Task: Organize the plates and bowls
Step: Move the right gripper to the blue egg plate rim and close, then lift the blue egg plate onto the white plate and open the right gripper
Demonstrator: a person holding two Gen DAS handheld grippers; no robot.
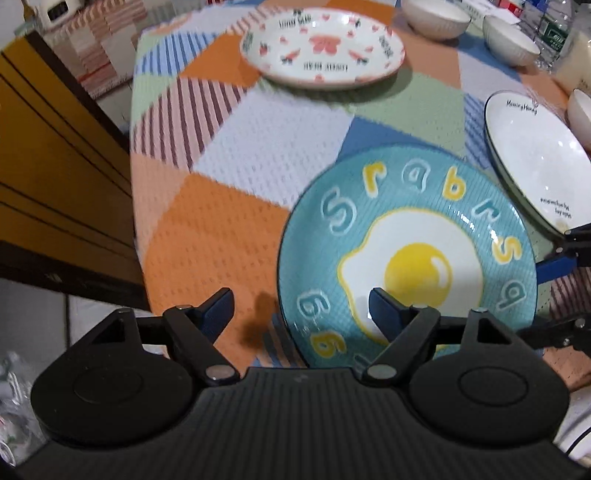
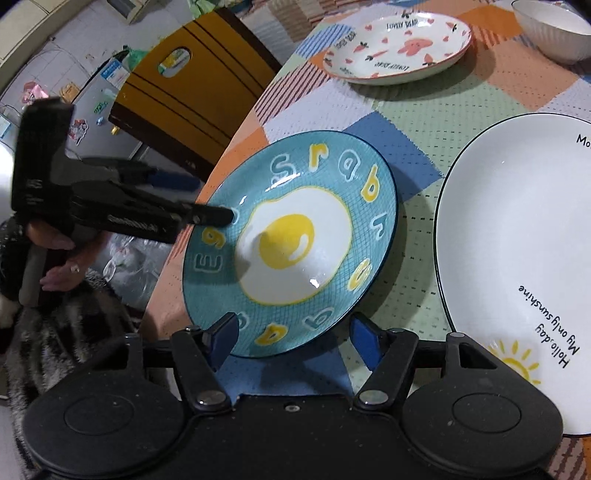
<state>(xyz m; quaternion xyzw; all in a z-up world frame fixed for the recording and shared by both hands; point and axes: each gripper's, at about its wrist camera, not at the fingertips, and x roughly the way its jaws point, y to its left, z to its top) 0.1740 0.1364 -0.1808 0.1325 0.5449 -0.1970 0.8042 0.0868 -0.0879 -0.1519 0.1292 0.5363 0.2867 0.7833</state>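
A blue plate (image 1: 406, 229) (image 2: 295, 236) with a fried-egg picture and raised letters lies on the patchwork tablecloth (image 1: 229, 155) near the table's left edge. My left gripper (image 1: 301, 310) (image 2: 199, 199) is open and straddles the plate's left rim, one finger over the plate and the other over the cloth. My right gripper (image 2: 293, 341) is open with the plate's near rim between its blue pads (image 2: 364, 343); the pads stand clear of the rim. In the left wrist view only the right gripper's fingers (image 1: 554, 266) show, at the plate's right side.
A pink-patterned plate (image 1: 321, 48) (image 2: 399, 44) sits farther back. A large white plate (image 1: 535, 162) (image 2: 517, 258) with a sun drawing lies to the right. White ribbed bowls (image 1: 436, 16) (image 2: 554, 33) and a water bottle (image 1: 554, 33) stand behind. A yellow-brown cabinet (image 1: 55, 166) flanks the table's left edge.
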